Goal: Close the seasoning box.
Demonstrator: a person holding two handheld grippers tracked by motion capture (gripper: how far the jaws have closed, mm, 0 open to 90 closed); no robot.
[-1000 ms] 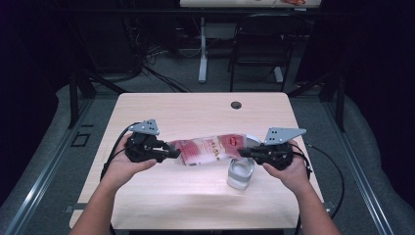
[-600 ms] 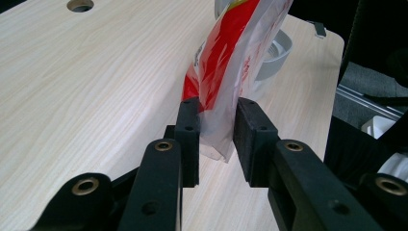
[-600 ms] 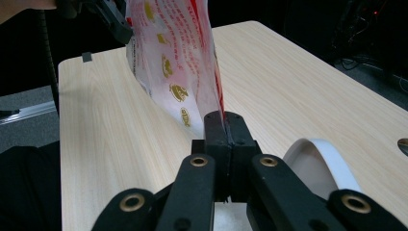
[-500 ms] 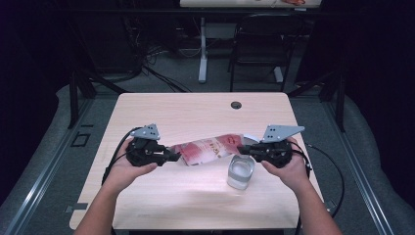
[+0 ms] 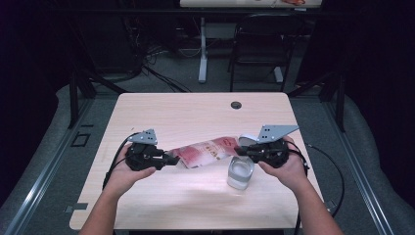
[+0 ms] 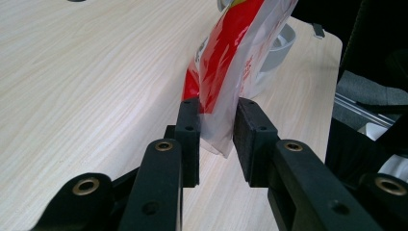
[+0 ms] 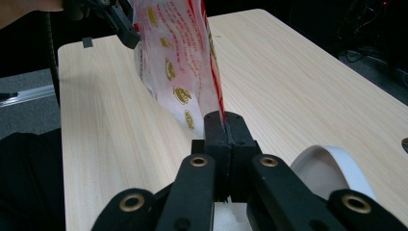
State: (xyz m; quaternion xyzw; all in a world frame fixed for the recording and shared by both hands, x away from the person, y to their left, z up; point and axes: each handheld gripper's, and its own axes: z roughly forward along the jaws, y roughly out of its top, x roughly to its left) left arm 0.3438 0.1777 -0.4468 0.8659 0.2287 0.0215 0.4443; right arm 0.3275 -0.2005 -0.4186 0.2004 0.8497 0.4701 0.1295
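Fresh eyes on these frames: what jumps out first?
The red-and-white printed plastic bag, stretched between both grippers over the middle of the light wooden table. The right gripper is shut on one end; the left gripper has just been closing, its fingers around the other end. Below the right gripper stands a clear glass jar.

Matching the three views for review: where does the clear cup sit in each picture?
High view: clear cup, right of centre on the table, below the red and white bag.
Left gripper view: upper right, behind the bag.
Right gripper view: its white rim at lower right.
Shared landmark: the bag.
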